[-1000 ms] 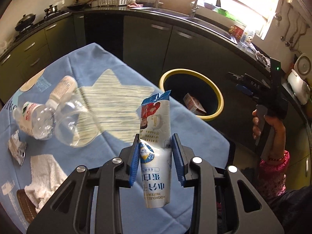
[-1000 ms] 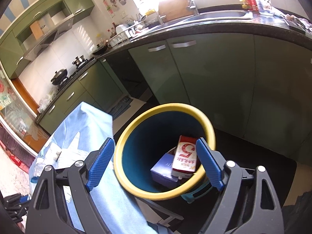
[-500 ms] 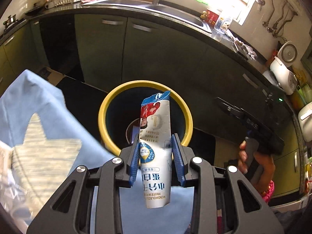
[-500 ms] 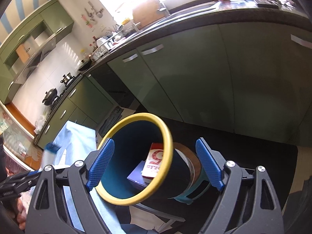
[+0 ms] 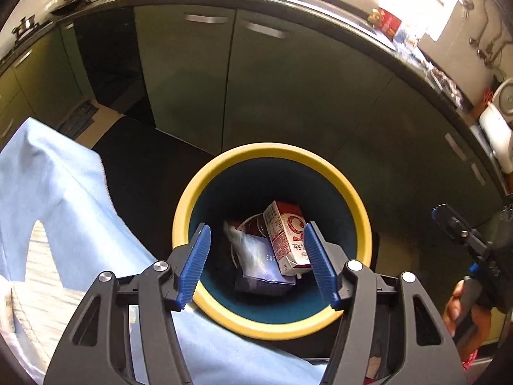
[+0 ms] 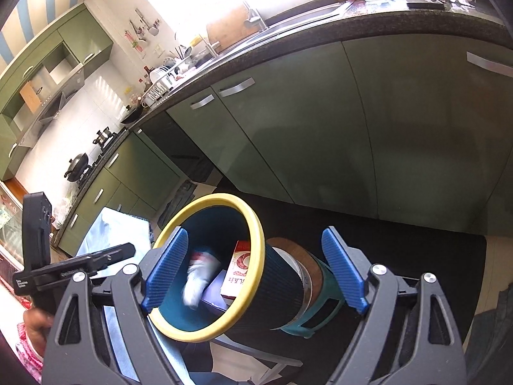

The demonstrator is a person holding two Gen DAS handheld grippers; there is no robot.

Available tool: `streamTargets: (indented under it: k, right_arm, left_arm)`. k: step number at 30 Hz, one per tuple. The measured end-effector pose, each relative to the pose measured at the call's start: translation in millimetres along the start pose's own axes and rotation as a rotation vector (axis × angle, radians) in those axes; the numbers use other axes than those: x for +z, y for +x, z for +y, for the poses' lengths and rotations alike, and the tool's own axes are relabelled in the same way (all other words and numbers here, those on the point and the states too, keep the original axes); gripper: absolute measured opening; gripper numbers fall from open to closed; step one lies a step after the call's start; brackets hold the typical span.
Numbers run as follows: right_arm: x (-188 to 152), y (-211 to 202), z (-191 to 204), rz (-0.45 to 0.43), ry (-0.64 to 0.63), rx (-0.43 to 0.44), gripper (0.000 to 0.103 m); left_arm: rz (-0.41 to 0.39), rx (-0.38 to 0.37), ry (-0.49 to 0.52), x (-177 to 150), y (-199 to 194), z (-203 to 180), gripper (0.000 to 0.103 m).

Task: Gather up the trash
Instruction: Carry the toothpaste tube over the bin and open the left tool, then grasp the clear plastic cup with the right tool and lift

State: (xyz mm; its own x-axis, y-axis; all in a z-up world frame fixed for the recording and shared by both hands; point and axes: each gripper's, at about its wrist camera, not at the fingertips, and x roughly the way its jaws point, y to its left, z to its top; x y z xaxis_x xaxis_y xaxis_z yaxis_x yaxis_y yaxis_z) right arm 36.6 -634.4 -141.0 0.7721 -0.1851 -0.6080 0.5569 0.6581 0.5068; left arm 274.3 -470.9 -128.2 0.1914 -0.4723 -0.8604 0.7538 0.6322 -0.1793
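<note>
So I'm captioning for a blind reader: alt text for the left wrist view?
The open left gripper hangs empty over a yellow-rimmed bin holding a red carton and a pale pouch. Blue tablecloth lies left, green cabinets behind.

Bin mouth is wide open to the left gripper above it, whose jaws have just been opening and have nothing between them. Bin floor is crowded: carton leans on the right wall, pouch lies beside it (blurred in the right view). Yellow rim rings the opening; near edge is just beside the bench cloth. Cabinets wall off the far side, dark floor strip between them and the bin is free. Right gripper sits off to the bin's side, jaws spread wide, clear of the mouth.
</note>
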Motion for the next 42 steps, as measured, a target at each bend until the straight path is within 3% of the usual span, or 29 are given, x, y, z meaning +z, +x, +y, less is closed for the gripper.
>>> streamTargets:
  k: [5,14,19,21,29,37,42]
  right_arm:
    - [0,2,7,0.005,-0.016,0.011,0.081]
    - [-8,5,33,0.03,-0.078,0.04,0.081]
    - [-17,9,59,0.056,-0.132,0.059,0.081]
    - [-22,11,73,0.068,-0.165,0.068,0.081]
    - [-51,15,147,0.117,-0.323,0.126,0.081]
    - [-109,24,248,0.2,-0.556,0.289,0.081]
    - [-153,32,301,0.249,-0.733,0.343,0.081]
  left_arm:
    - [-0.113,0.044,0.003,-25,-55,7,0.073]
    - [-0.32,0.055,-0.118,-115,-170,40,0.081]
    - [-0.443,0.139,-0.183,-182,-225,72,0.086]
    - [-0.486,0.211,-0.201,-209,-243,89,0.088]
    - [-0.546,0.322,-0.341,-270,-275,167,0.089]
    - [-0.595,0.403,-0.373,-294,-272,231,0.089]
    - [-0.637,0.4,-0.43,-310,-267,252,0.089]
